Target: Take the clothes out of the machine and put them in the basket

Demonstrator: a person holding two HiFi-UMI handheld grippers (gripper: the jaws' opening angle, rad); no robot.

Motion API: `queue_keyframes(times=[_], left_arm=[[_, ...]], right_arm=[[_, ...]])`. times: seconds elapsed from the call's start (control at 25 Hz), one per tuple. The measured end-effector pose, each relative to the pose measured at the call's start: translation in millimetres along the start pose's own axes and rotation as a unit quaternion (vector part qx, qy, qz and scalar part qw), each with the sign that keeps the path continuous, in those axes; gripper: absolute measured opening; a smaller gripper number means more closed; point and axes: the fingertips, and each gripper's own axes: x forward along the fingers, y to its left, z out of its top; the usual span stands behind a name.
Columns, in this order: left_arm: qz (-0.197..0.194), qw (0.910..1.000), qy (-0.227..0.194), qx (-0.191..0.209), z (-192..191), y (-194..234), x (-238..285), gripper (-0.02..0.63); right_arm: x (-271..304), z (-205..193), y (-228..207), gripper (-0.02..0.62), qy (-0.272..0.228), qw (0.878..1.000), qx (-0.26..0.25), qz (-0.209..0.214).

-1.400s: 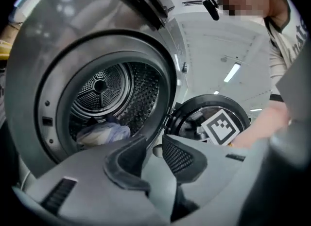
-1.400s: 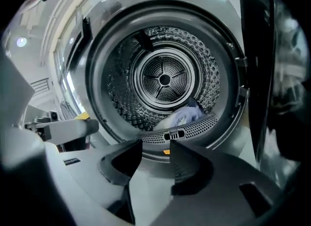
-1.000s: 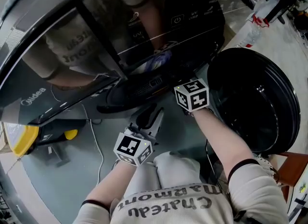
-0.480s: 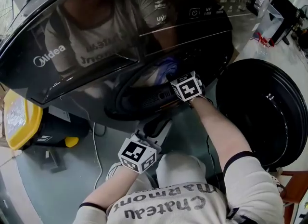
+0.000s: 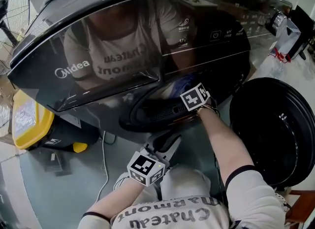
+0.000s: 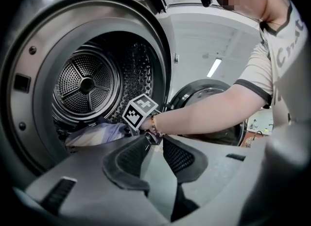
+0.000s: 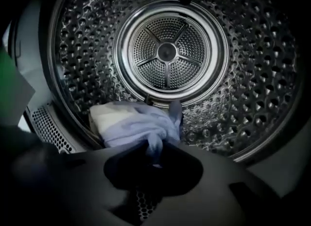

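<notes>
closest to me, my left gripper (image 6: 154, 145) hangs just outside the machine (image 5: 123, 50), jaws partly apart with nothing between them. past it, my right gripper (image 7: 153, 159) is reached in through the opening, with the round door (image 5: 275, 124) standing open off to its right. its jaws are closing on a twisted fold of the pale blue clothes (image 7: 136, 123), fabric right between the pads. the bundle lies on the drum (image 7: 243, 74) floor near the front lip, back wall well behind it.
</notes>
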Motion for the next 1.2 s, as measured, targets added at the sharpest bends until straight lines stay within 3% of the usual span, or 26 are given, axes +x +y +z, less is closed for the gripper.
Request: queue_keyframes(times=[0.04, 0.16, 0.32, 0.48, 0.72, 0.92, 1.2], left_arm=[[-0.002, 1.0, 0.002, 0.002, -1, -1, 0, 0.107], [-0.005, 1.0, 0.002, 0.007, -3, 0, 2, 0.107], [-0.011, 0.9993, 0.006, 0.037, -6, 0, 3, 0.107], [-0.013, 0.9992, -0.003, 0.037, 0, 3, 4, 0.107], [0.001, 0.9996, -0.027, 0.002, 6, 21, 3, 0.107], [0.012, 0.9991, -0.028, -0.03, 20, 14, -3, 0.107], [0.027, 0.9977, -0.025, -0.057, 72, -13, -29, 0.107]], right_arm=[[0, -2, 1, 0.079, 0.003, 1.0, 0.002, -0.003], [-7, -1, 2, 0.045, -0.02, 0.999, 0.027, -0.004], [-33, 23, 7, 0.04, -0.117, 0.99, 0.071, 0.012], [-72, 44, 8, 0.038, -0.213, 0.97, 0.113, 0.025], [-136, 69, 16, 0.038, -0.321, 0.928, 0.175, 0.069], [-186, 74, 16, 0.037, -0.336, 0.916, 0.202, 0.082], [-238, 67, 35, 0.037, -0.308, 0.919, 0.227, 0.097]])
